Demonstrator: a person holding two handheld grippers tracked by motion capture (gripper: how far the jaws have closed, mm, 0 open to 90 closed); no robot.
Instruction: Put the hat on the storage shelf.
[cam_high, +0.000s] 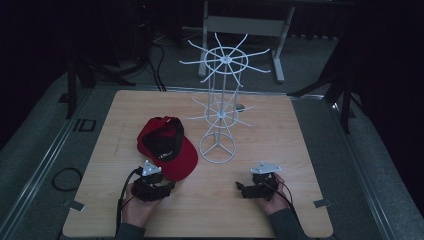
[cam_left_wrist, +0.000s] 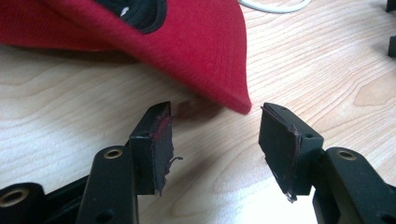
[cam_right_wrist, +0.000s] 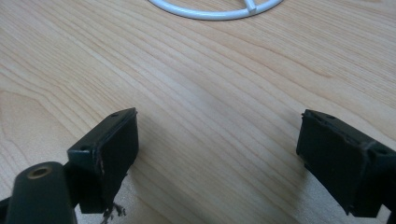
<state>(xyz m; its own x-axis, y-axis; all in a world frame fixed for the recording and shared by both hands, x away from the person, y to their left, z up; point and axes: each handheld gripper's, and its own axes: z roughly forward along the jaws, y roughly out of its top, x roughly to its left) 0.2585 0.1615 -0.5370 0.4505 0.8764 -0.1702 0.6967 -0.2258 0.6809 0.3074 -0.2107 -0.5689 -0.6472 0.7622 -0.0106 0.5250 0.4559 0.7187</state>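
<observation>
Your left gripper (cam_left_wrist: 215, 135) has its jaws spread wide with nothing between them, and the tip of the red cap's (cam_high: 167, 146) brim lies just beyond them, apart from both pads. The cap rests upside down on the wooden table (cam_high: 280, 150), just left of the white wire rack (cam_high: 220, 105). Your right gripper (cam_right_wrist: 217, 154) is also wide open and empty, low over bare wood near the rack's ring base.

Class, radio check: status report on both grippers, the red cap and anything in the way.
Left gripper open, cap brim just ahead, untouched. Right gripper open over bare table. Red cap upside down beside white wire rack. Nothing blocks.
</observation>
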